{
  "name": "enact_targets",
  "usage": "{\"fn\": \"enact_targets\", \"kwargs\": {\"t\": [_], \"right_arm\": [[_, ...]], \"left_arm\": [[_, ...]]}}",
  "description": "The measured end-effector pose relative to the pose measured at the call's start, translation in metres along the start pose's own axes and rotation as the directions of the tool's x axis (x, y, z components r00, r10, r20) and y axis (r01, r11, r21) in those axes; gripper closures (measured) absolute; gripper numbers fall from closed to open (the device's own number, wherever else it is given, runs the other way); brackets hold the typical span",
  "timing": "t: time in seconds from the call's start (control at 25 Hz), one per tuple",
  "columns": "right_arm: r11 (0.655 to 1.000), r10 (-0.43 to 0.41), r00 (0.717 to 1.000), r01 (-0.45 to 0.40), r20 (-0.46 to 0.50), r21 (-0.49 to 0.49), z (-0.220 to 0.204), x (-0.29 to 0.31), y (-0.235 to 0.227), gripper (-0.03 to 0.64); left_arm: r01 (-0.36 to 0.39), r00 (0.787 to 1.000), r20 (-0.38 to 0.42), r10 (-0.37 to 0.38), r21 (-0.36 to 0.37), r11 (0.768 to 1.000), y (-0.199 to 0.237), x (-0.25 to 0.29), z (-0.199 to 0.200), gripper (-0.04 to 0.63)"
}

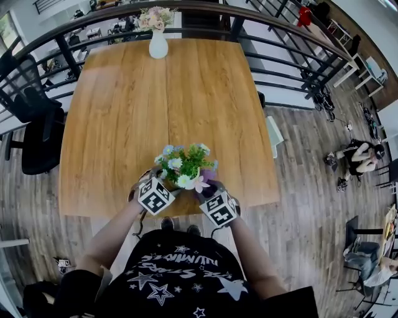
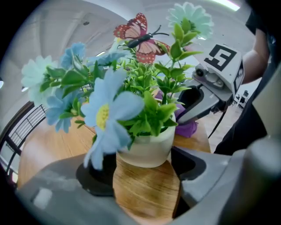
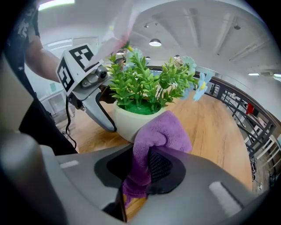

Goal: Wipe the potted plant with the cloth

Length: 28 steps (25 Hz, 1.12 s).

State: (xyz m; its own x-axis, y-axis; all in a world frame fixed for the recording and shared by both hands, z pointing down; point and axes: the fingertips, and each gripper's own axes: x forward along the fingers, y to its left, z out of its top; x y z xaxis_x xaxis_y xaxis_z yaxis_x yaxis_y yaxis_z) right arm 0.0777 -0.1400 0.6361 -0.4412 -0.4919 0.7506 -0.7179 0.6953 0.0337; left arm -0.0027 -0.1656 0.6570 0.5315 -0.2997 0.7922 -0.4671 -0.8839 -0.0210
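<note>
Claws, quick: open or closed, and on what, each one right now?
Left claw: closed on the white plant pot, one pad on each side.
Right claw: closed on the purple cloth.

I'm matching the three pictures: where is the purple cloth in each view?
Head view: purple cloth lower centre, right of the potted plant.
Left gripper view: purple cloth right of centre, behind the potted plant.
Right gripper view: purple cloth centre, gripped by the right tool.
Shared landmark: the potted plant.

White vase of pink flowers on wooden table, black chair, curved railing
</note>
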Motion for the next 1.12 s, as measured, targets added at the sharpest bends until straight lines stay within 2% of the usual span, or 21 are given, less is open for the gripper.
{"fn": "enact_targets", "kwargs": {"t": [0.36,0.56,0.76,1.12], "right_arm": [[0.997,0.068,0.998,-0.067,0.020,-0.032,0.004,-0.002,0.030,0.529],[0.989,0.119,0.993,-0.117,0.018,-0.091,0.009,0.001,0.057,0.529],[0.983,0.128,0.992,-0.126,0.004,-0.135,0.010,0.003,0.066,0.529],[0.984,0.121,0.992,-0.116,0.028,-0.137,0.009,-0.007,0.065,0.529]], "left_arm": [[-0.068,0.998,0.007,0.069,-0.085,0.994,-0.005,0.002,0.004,0.189],[-0.086,0.996,0.005,0.087,-0.091,0.992,-0.007,0.001,0.002,0.189],[-0.098,0.995,0.000,0.098,-0.087,0.991,-0.009,0.001,0.001,0.189],[-0.127,0.992,0.006,0.128,-0.129,0.984,-0.013,-0.004,-0.005,0.190]]}}
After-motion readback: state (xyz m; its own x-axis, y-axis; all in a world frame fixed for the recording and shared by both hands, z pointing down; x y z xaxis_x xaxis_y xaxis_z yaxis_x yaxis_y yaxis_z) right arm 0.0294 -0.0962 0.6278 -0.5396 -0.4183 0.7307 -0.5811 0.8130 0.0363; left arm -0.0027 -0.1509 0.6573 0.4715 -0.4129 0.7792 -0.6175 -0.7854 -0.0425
